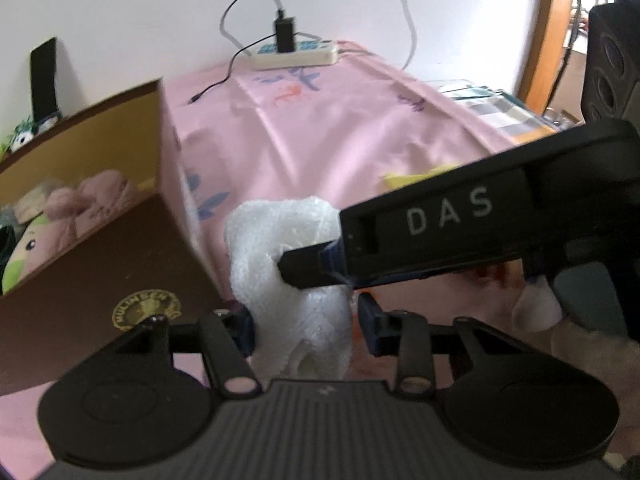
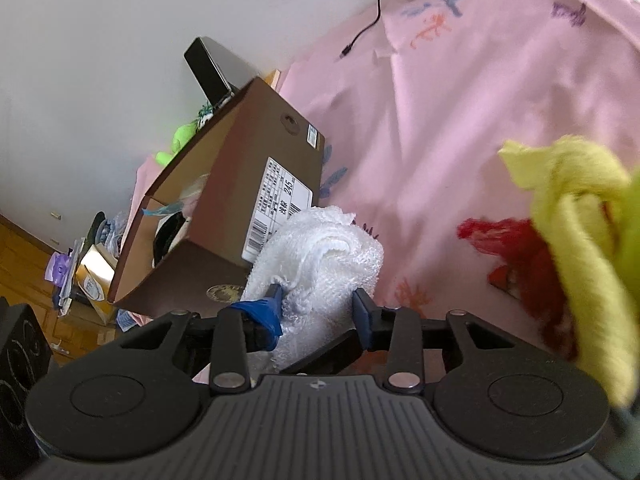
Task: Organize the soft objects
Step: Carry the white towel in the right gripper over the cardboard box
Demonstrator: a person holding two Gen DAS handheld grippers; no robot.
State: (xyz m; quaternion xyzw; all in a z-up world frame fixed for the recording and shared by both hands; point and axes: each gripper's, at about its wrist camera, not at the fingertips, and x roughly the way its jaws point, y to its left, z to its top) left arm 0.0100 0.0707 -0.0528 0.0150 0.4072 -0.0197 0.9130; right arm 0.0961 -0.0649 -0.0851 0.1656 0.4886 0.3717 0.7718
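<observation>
A white fluffy towel (image 1: pixel 280 264) lies bunched on the pink sheet (image 1: pixel 340 128), right beside a brown shoe box (image 1: pixel 100 280). My left gripper (image 1: pixel 306 326) has the towel's near end between its fingers, pads against its sides. My right gripper (image 2: pixel 318 306) is shut on the same towel (image 2: pixel 320 256), with both pads dented into the pile. In the left wrist view a finger (image 1: pixel 300 266) of the right gripper pokes into the towel from the right. The open box (image 2: pixel 224 200) holds plush toys (image 1: pixel 80 208).
A yellow cloth (image 2: pixel 580 240) and a red item (image 2: pixel 516 256) lie on the sheet to the right. A power strip (image 1: pixel 294 54) with a charger and cables sits at the far edge by the wall. A person's hand (image 1: pixel 536 308) grips the right tool.
</observation>
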